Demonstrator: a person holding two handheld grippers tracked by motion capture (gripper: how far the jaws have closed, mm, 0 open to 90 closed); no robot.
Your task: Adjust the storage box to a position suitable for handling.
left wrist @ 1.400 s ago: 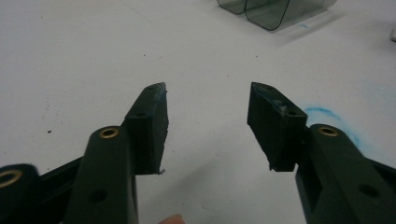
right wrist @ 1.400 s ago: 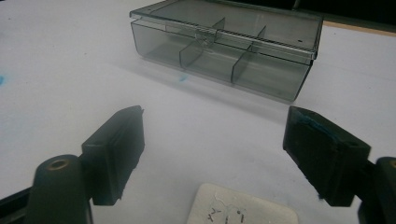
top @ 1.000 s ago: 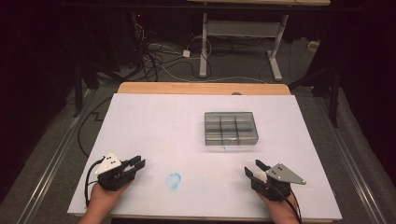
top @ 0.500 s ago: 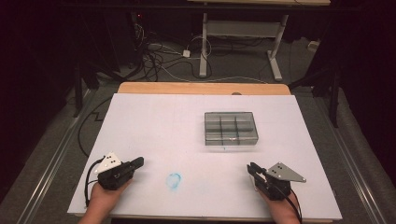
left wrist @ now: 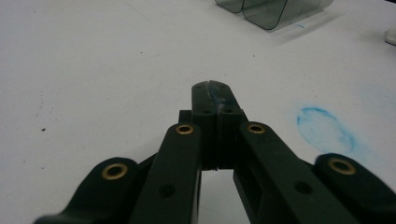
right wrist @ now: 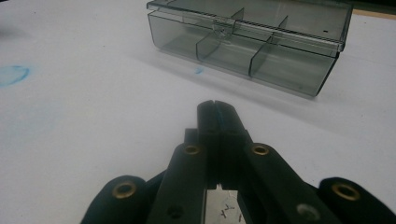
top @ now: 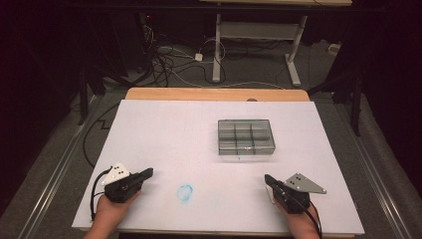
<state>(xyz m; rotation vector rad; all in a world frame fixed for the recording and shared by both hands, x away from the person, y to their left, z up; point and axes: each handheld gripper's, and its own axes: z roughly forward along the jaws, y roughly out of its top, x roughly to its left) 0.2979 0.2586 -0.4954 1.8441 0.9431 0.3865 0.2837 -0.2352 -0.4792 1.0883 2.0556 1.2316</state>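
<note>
Both your left gripper (top: 148,173) and right gripper (top: 269,179) have just closed empty at the worktop's (top: 164,129) near corners; the lidded compartment box (top: 246,137) is untouched

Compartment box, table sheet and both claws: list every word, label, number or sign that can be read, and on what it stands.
No readable text anywhere.
Compartment box: smoky clear plastic, no label or brand visible.
White table sheet: a blue smudged ring, a mark, not writing.
Left claw and right claw: plain black, no lettering.
</note>
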